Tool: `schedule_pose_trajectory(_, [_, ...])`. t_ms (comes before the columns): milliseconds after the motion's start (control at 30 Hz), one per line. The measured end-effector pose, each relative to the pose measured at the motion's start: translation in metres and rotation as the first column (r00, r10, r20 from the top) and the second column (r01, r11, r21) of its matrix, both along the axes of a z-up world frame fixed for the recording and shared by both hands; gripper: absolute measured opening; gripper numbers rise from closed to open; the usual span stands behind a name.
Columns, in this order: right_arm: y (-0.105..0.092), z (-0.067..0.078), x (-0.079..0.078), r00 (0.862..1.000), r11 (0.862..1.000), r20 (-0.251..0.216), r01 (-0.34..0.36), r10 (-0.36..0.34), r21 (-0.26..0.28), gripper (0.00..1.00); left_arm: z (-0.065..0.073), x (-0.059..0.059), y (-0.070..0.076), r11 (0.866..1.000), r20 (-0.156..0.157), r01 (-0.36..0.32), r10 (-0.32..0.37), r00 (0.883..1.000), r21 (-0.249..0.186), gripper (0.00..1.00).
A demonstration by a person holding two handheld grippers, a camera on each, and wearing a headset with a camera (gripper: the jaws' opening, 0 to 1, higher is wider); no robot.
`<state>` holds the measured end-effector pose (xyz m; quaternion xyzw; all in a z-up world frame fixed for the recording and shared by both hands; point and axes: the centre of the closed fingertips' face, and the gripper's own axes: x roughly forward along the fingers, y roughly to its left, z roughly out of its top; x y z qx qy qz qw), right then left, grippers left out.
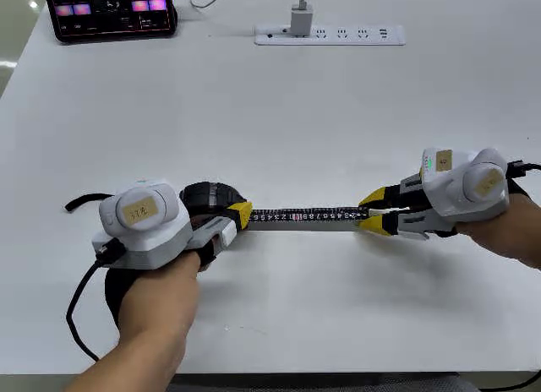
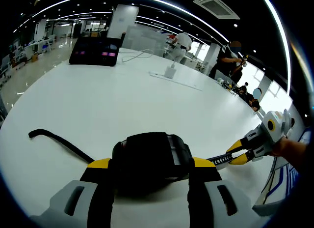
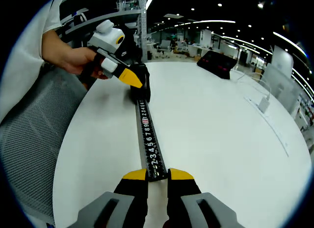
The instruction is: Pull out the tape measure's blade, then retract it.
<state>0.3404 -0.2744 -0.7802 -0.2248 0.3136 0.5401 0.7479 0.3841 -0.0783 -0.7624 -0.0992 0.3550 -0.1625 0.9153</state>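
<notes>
A black tape measure case (image 1: 211, 204) (image 2: 152, 156) rests on the white table, and my left gripper (image 1: 230, 221) (image 2: 151, 165) is shut on it. Its black blade (image 1: 306, 215) (image 3: 148, 144) with white numbers runs out to the right along the tabletop. My right gripper (image 1: 372, 210) (image 3: 157, 175) is shut on the blade's end. In the right gripper view the case (image 3: 141, 88) lies at the far end of the blade under the left gripper (image 3: 128, 76). In the left gripper view the right gripper (image 2: 239, 152) holds the blade (image 2: 220, 159) at the right. The case's black wrist strap (image 1: 84, 202) (image 2: 59, 140) trails left.
A white power strip (image 1: 330, 34) with a plugged charger lies at the back of the table (image 1: 279, 122). A tablet (image 1: 110, 10) with a lit screen stands at the back left. A mesh chair (image 3: 34, 139) sits beside the table's near edge. People stand far behind.
</notes>
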Motion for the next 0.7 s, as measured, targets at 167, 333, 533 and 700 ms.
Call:
schedule_pose_trajectory(167, [0.012, -0.001, 0.001, 1.0, 1.0, -0.003, -0.014, 0.014, 0.012, 0.1, 0.0, 0.0, 0.0, 1.0, -0.001, 0.001, -0.001, 1.0, -0.003, 0.56])
schedule_pose_trajectory(333, [0.019, -0.001, 0.003, 1.0, 1.0, -0.004, -0.022, 0.023, 0.019, 0.1, 0.0, 0.0, 0.001, 1.0, -0.002, 0.0, 0.0, 1.0, -0.007, 0.56])
schedule_pose_trajectory(533, [0.028, -0.003, 0.005, 1.0, 0.999, -0.007, -0.027, 0.027, 0.028, 0.1, 0.0, 0.0, 0.0, 1.0, -0.001, 0.0, 0.0, 1.0, -0.01, 0.57])
schedule_pose_trajectory(700, [0.037, -0.002, 0.006, 0.999, 0.999, -0.01, -0.033, 0.033, 0.039, 0.1, 0.0, 0.0, 0.0, 1.0, -0.002, 0.0, 0.0, 1.0, -0.011, 0.57])
